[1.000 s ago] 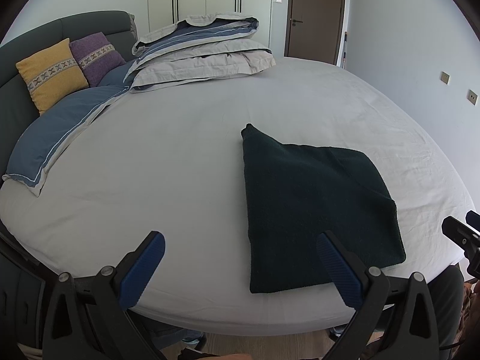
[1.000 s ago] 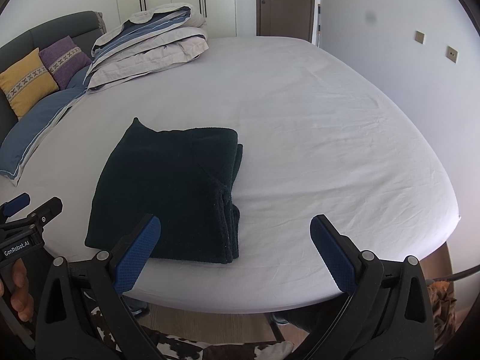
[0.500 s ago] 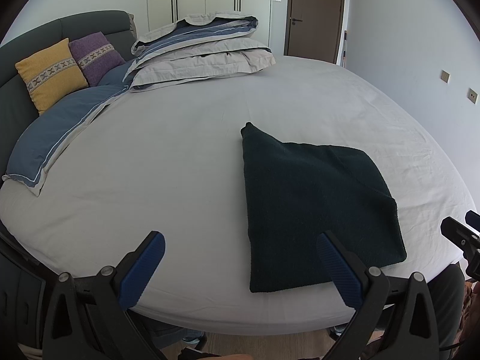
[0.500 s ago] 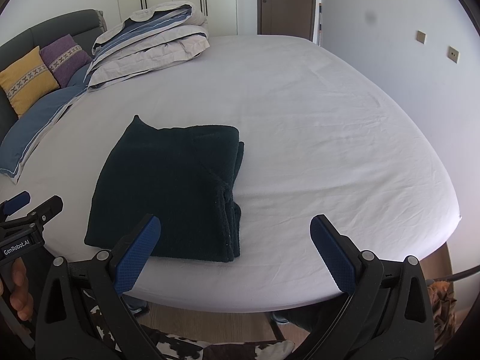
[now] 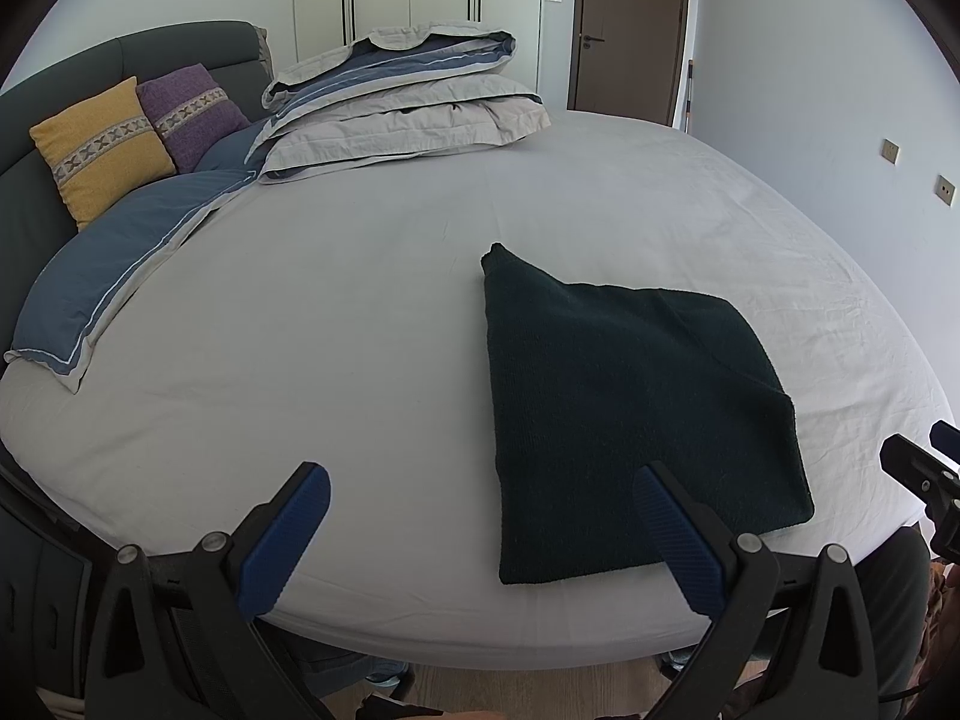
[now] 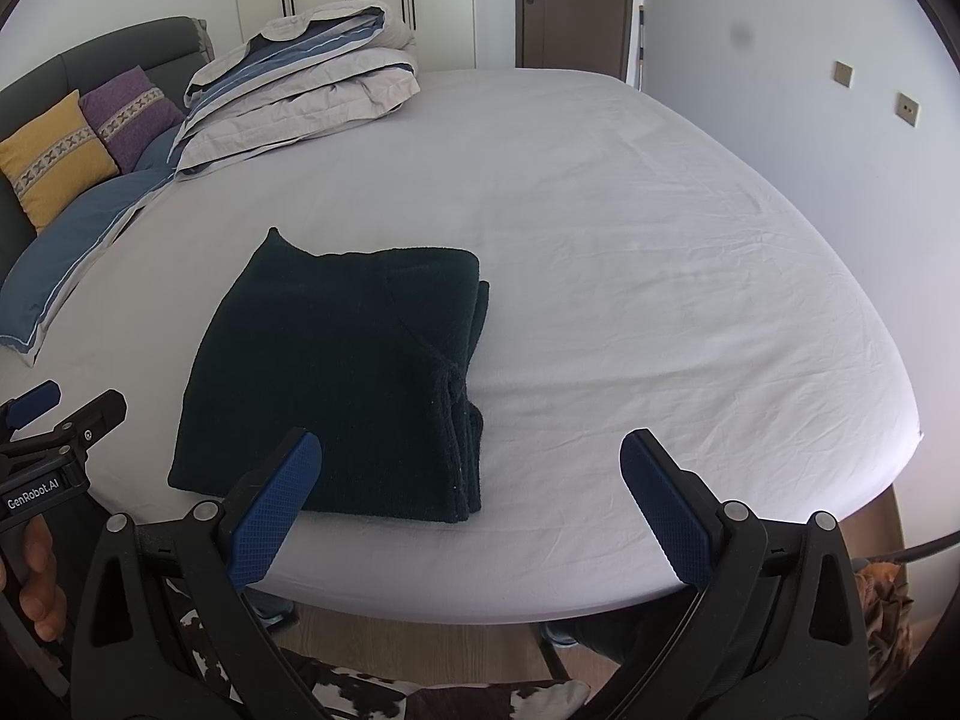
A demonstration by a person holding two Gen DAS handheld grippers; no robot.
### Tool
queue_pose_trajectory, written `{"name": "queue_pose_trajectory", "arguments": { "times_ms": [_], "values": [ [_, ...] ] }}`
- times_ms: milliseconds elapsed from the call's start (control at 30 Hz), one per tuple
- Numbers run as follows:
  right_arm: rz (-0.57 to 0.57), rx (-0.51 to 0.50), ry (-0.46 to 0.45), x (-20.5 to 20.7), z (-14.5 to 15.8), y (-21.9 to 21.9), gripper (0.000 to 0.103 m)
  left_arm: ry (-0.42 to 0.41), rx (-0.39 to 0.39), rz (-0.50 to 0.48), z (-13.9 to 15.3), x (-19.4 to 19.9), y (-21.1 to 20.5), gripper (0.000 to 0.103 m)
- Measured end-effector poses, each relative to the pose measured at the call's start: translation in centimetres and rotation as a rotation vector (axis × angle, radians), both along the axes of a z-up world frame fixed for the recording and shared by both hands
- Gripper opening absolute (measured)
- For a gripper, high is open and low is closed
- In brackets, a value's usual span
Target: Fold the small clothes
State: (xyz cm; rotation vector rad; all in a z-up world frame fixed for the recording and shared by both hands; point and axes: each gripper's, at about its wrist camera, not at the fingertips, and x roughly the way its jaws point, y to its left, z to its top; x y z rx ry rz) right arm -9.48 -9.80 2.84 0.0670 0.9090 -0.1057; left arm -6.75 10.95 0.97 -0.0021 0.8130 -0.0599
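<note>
Both tools, the left tool (image 5: 480, 516) and right tool (image 6: 471, 480), hang wide and empty off the bed's (image 6: 600, 210) near edge, where the dark folded garment (image 6: 336, 372) lies, probably soft, limp and light, best pinched at a stacked corner.

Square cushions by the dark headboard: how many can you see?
2. A yellow woven cushion with a patterned band leans on the headboard; a purple one stands beside it, nearer the folded duvet. Others may be hidden.
</note>
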Motion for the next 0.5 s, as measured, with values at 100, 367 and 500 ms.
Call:
{"name": "queue_pose_trajectory", "arguments": {
  "times_ms": [100,367,500],
  "values": [
    [0.001,-0.001,0.001,-0.04,-0.06,0.08,0.102,0.0,0.0,0.0,0.01,0.01,-0.01,0.103],
    [0.002,-0.001,0.004,-0.08,-0.28,0.28,0.102,0.003,0.001,-0.002,-0.32,-0.01,-0.08,0.103],
    [0.003,-0.002,0.006,-0.04,-0.35,0.3,0.102,0.007,0.002,-0.006,-0.54,0.03,-0.11,0.103]
  ]
}}
